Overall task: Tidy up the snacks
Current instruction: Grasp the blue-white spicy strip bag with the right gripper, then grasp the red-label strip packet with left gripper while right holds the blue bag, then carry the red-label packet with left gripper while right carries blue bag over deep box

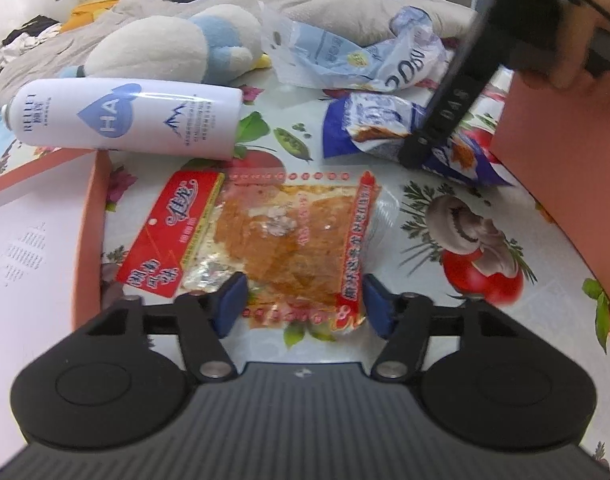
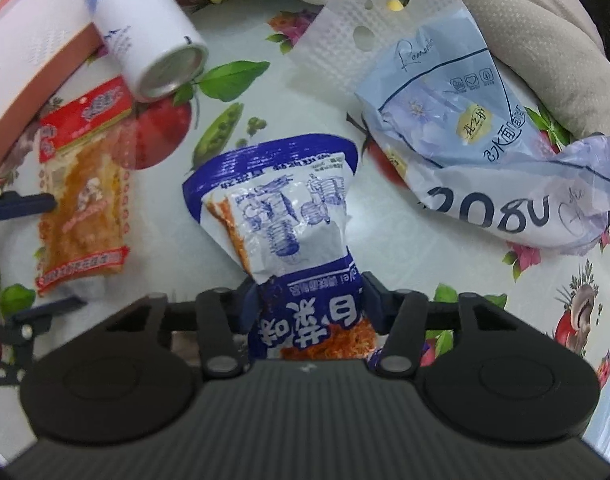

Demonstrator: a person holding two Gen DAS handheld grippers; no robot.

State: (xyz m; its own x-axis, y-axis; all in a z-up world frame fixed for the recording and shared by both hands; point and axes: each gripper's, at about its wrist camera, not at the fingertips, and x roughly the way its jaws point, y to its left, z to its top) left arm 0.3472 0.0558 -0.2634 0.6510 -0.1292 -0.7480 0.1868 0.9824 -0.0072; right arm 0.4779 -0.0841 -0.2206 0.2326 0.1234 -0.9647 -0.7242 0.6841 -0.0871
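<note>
Right gripper (image 2: 309,300) pinches the light, crinkly blue packet (image 2: 281,216) at its near end; left gripper (image 1: 303,304) straddles the flat, slippery red packet (image 1: 265,236), pads not clearly pressing.

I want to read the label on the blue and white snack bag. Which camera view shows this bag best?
The right wrist view: the blue and white snack bag fills its centre, print visible, lower end between the right gripper pads. The left wrist view shows it small, far off, partly hidden behind that gripper.
</note>
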